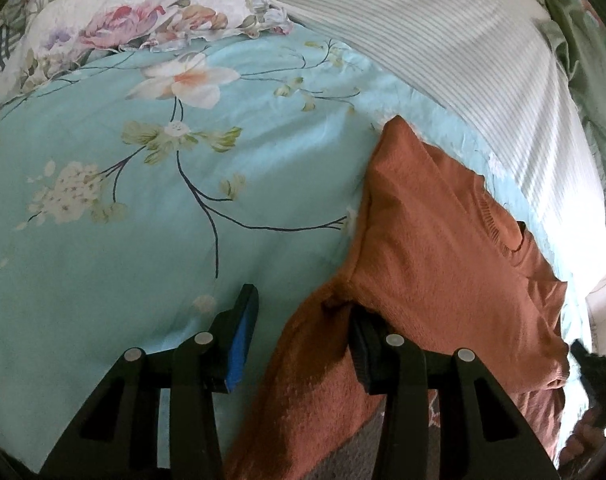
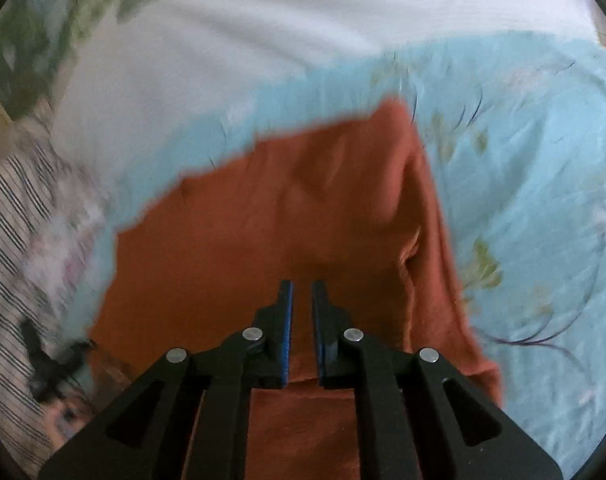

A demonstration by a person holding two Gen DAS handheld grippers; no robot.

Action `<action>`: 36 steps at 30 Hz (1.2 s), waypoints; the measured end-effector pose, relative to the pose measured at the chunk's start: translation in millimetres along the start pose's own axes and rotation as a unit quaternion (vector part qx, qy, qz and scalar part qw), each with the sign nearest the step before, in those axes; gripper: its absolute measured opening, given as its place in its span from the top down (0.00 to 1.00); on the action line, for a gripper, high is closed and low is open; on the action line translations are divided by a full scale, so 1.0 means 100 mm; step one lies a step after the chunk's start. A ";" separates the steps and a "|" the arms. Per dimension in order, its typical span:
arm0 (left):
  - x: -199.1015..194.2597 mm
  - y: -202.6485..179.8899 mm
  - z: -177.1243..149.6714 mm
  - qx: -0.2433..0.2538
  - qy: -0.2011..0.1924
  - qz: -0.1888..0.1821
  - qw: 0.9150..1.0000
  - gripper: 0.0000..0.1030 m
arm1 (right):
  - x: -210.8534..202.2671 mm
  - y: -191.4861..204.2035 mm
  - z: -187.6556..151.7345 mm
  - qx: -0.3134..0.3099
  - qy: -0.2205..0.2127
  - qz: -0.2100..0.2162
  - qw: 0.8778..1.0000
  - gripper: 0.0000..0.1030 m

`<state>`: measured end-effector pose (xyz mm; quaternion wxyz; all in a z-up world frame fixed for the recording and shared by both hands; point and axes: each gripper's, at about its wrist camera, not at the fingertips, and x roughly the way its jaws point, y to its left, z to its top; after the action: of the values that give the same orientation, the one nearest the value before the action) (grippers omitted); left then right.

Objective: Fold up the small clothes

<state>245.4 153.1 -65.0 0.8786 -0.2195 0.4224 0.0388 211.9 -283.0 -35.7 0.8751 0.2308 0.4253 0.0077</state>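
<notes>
A rust-orange knit garment (image 1: 435,240) lies on a pale blue floral bedspread (image 1: 143,240), beside a white striped sheet (image 1: 463,72). The left tongs (image 1: 299,312) stand open, a fold of the garment draped across the right-hand finger. The right tongs (image 2: 301,292) hover over the garment, jaws narrowly parted, gripping nothing.
</notes>
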 end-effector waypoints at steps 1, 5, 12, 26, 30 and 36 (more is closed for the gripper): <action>0.00 0.00 0.00 0.000 0.002 -0.001 1.000 0.57 | 0.10 -0.07 -0.04 0.009 0.019 -0.024 0.999 0.90; -0.03 0.03 0.00 0.004 0.016 -0.007 1.000 0.57 | -0.12 -0.22 -0.12 0.055 -0.006 -0.002 0.998 0.90; -0.31 0.06 -0.13 0.038 0.021 0.001 0.999 0.54 | -0.77 -0.32 -0.33 0.042 -0.042 0.011 0.998 0.57; -0.89 0.36 -0.94 0.114 0.077 -0.094 0.986 0.38 | -1.25 -0.89 -1.29 0.054 0.009 0.087 0.995 0.57; -1.12 0.44 -1.26 0.122 0.093 -0.149 0.977 0.35 | -1.44 -0.85 -1.67 0.036 0.043 0.163 0.985 0.57; -1.44 0.59 -1.68 0.125 0.109 -0.202 0.965 0.35 | -1.70 -0.73 -2.19 -0.007 0.062 0.223 0.973 0.57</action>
<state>16.3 152.8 -67.9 0.8370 -0.1922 0.4643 -0.2167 -73.4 -297.2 -56.6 0.8249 0.3130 0.4162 0.2198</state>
